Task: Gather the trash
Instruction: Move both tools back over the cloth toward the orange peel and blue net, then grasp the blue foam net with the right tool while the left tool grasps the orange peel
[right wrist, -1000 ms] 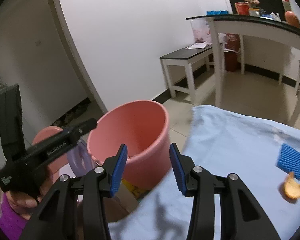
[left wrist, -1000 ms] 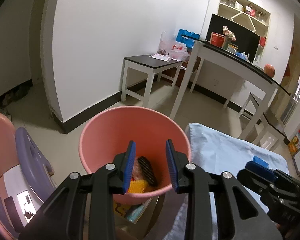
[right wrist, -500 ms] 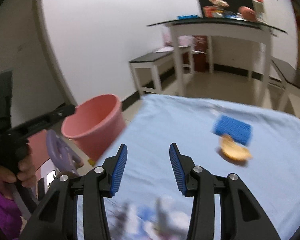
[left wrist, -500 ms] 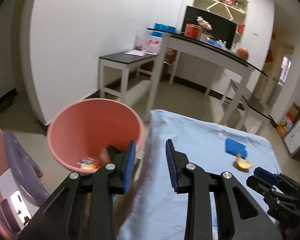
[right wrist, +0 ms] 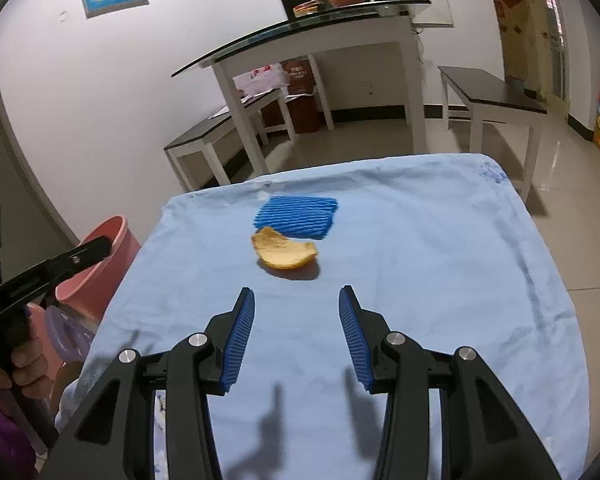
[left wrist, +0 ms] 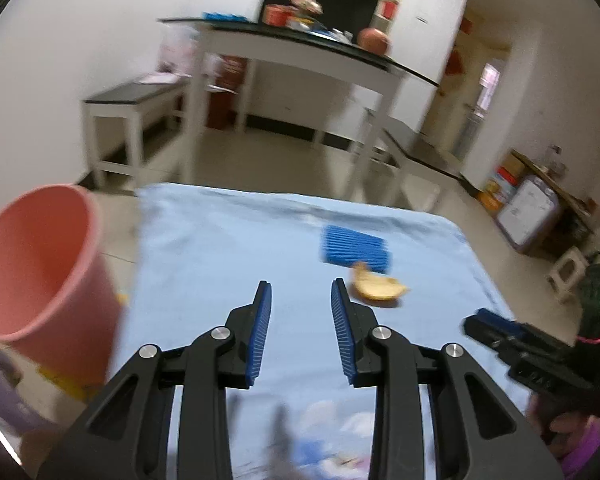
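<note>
On my left wrist camera, the left gripper [left wrist: 300, 300] hangs over the near part of the light blue cloth [left wrist: 220, 248] with its blue-padded jaws spread apart and nothing between them. Just ahead and a little to the right of the right finger lies the orange peel [left wrist: 378, 287], curled side up on the cloth. Right behind it, touching or nearly so, sits the blue foam net [left wrist: 356, 249], flat on the cloth. The pink bin [left wrist: 40, 264] stands off the left edge of the cloth, its mouth tilted toward me; I cannot make out its contents because this view is blurred. At the lower right I see the right gripper [left wrist: 496, 326] from the side, held in a hand [left wrist: 560, 424].

On my right wrist camera, the right gripper [right wrist: 296, 308] is also over the cloth [right wrist: 420, 264], jaws spread wide and empty, their shadows falling on the fabric below. The orange peel [right wrist: 285, 254] lies just beyond the fingertips, slightly left of the gap's centre, not touched. The blue foam net [right wrist: 296, 216] rests directly behind the peel, its near edge meeting the peel's rim. The pink bin [right wrist: 100, 264] stands beside the cloth's left edge, partly hidden by the left gripper [right wrist: 90, 250], which a hand [right wrist: 24, 364] holds at the left margin. A white table with a dark glass top [right wrist: 312, 40] stands well behind.
</note>
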`<control>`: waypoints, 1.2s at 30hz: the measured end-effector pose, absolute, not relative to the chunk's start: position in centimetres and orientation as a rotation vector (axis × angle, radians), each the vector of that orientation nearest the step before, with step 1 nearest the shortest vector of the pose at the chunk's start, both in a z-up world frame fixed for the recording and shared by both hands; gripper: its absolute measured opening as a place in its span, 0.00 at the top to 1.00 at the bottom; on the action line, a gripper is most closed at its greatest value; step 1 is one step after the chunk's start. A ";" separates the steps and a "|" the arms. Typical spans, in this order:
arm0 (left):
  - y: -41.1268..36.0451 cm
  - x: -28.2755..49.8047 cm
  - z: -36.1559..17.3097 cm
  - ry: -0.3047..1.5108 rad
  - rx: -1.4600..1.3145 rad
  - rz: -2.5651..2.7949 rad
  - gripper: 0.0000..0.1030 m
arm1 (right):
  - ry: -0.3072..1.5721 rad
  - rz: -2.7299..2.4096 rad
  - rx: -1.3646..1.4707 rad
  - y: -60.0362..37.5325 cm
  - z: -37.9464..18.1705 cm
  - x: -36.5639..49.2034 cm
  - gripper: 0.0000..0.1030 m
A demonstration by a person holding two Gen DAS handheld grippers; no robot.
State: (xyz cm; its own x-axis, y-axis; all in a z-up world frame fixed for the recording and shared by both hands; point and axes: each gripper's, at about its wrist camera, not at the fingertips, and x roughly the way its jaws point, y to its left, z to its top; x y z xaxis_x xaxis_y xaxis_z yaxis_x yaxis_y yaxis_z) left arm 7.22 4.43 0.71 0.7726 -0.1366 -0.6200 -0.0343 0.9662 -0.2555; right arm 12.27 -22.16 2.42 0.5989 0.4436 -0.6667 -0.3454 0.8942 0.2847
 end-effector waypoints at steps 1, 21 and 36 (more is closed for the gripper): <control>3.6 8.2 0.5 0.697 -0.257 -0.078 0.70 | 0.813 0.455 0.136 -22.5 2.3 12.4 0.58; -2.3 18.2 -6.5 0.887 -0.181 -0.118 0.96 | 0.849 0.437 0.149 -23.9 2.2 16.8 0.58; 4.4 12.7 -2.9 0.797 -0.271 -0.040 0.97 | 0.845 0.637 -0.164 -13.8 1.4 21.5 0.43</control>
State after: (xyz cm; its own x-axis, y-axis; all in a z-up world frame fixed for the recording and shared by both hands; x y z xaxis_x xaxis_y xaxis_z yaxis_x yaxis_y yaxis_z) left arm 12.73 4.45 -2.92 0.7001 -0.1367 -0.7008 -0.0666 0.9647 -0.2548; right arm 21.50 -13.83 1.41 0.4919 0.4594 -0.7396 -0.5849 0.8036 0.1102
